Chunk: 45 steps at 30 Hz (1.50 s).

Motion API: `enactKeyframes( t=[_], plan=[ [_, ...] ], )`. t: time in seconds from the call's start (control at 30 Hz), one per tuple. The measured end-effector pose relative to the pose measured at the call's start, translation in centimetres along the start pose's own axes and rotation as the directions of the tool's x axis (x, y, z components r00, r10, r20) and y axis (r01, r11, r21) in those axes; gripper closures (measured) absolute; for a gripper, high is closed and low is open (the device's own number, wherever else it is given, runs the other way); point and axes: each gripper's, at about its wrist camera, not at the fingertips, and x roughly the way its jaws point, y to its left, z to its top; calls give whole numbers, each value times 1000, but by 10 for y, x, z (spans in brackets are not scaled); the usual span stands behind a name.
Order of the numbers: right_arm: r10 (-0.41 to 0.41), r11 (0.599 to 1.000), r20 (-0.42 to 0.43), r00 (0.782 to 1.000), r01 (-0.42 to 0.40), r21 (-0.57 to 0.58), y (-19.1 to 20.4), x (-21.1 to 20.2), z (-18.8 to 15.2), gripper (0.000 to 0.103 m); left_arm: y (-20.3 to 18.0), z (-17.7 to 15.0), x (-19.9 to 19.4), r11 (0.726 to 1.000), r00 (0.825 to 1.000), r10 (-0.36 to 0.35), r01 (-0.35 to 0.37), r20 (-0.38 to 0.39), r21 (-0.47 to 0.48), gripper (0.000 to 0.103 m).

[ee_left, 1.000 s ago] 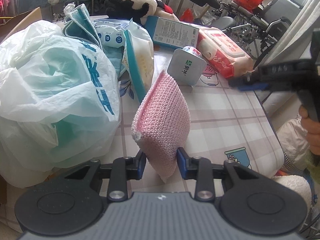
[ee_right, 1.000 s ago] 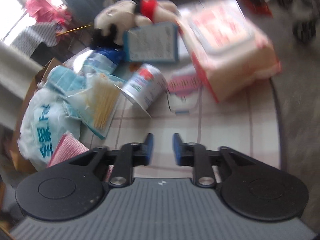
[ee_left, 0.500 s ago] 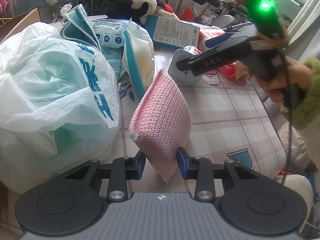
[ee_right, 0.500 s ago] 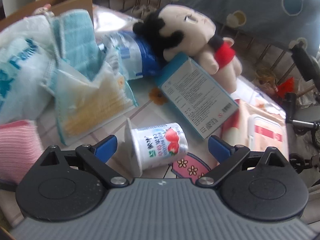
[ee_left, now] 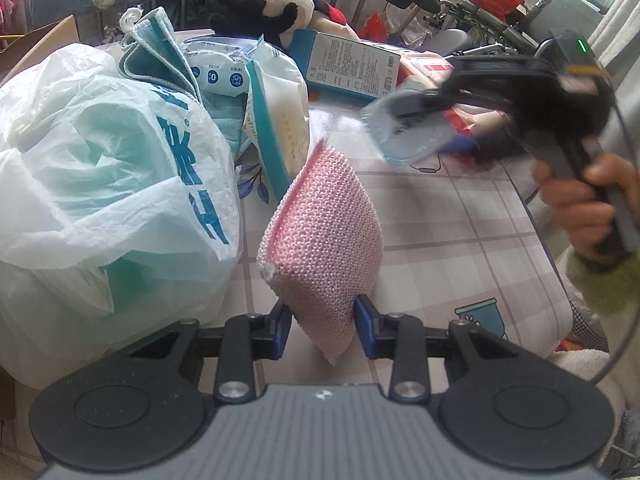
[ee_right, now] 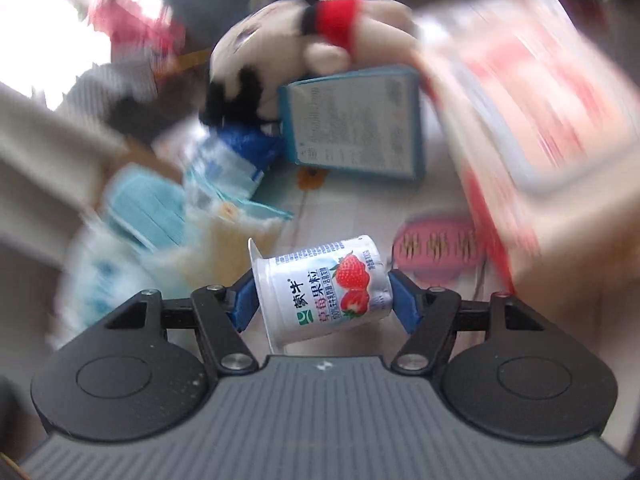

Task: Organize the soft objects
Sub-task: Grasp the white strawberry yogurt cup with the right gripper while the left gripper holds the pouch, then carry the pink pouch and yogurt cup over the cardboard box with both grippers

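Note:
My left gripper (ee_left: 322, 330) is shut on a pink knitted sponge cloth (ee_left: 324, 240) and holds it upright over the checked tablecloth (ee_left: 460, 240). My right gripper (ee_right: 322, 300) is shut on a strawberry yogurt cup (ee_right: 324, 288), lifted off the table and lying sideways between the jaws. In the left wrist view that cup (ee_left: 412, 128) is blurred at the tip of the right gripper. A plush doll (ee_left: 264, 4) lies at the back, and it also shows in the right wrist view (ee_right: 288, 52).
A big white plastic bag (ee_left: 108, 184) fills the left. Behind it are a teal towel (ee_left: 156, 56), packs of cotton swabs (ee_left: 280, 120), a blue box (ee_left: 352, 64) and a red wipes pack (ee_right: 532, 108). The table edge (ee_left: 548, 248) runs on the right.
My right gripper has closed on the yogurt cup and lifted it off the table, moving fast. My left gripper still holds the pink cloth in about the same place.

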Motion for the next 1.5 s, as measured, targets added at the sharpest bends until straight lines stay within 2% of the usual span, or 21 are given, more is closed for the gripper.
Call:
enactKeyframes(
  t=[0.07, 0.1, 0.13, 0.2, 0.3, 0.4, 0.47, 0.6, 0.7, 0.8, 0.9, 0.93, 1.13, 1.33, 1.5],
  plan=[
    [83, 983, -5, 997, -81, 166, -29, -8, -13, 37, 0, 0, 1, 1000, 1000, 2, -2, 0, -3, 67],
    [92, 969, -5, 996, -88, 231, -42, -10, -20, 37, -1, 1, 1, 1000, 1000, 3, -3, 0, -4, 67],
    [124, 953, 15, 992, -124, 277, -53, -13, -26, 36, -1, 1, 2, 1000, 1000, 4, -4, 0, -4, 67],
    [131, 944, 46, 990, -139, 298, -62, -23, -34, 36, -2, 2, 2, 1000, 1000, 8, -8, 0, -2, 67],
    [64, 963, 69, 996, -80, 256, -59, -36, -38, 36, -3, 2, 2, 1000, 1000, 13, -13, 1, 1, 67],
    [-6, 976, 84, 996, -13, 219, -53, -49, -43, 28, -4, 1, 1, 1000, 1000, 16, -16, 0, 2, 66],
    [-67, 984, 111, 992, 48, 170, -45, -59, -47, 24, -4, 1, 1, 1000, 1000, 17, -17, -1, 1, 66],
    [-136, 991, 162, 977, 132, 35, -18, -67, -52, 18, -7, 1, 2, 1000, 1000, 24, -24, -4, 13, 65],
    [-195, 973, 180, 964, 213, -90, -1, -64, -45, 14, -9, 3, 5, 999, 1000, 29, -28, -8, 18, 62],
    [-272, 930, 191, 943, 309, -200, 15, -50, -43, 14, -11, 5, 9, 999, 999, 35, -35, -9, 22, 61],
    [-320, 893, 186, 929, 361, -268, 25, -35, -44, 22, -12, 6, 12, 999, 999, 38, -38, -5, 22, 60],
    [-331, 885, 180, 926, 371, -280, 26, -32, -46, 36, -13, 6, 12, 999, 999, 38, -38, -3, 23, 60],
    [-339, 868, 204, 918, 389, -308, 30, -32, -53, 36, -17, 10, 16, 999, 999, 38, -38, 5, 30, 60],
    [-330, 872, 224, 917, 388, -300, 30, -31, -54, 41, -24, 14, 15, 997, 996, 51, -55, 69, 56, 71],
    [-314, 894, 232, 921, 369, -253, 29, -36, -53, 43, -34, 25, 9, 995, 995, 33, -41, 89, 88, 72]
  ],
)
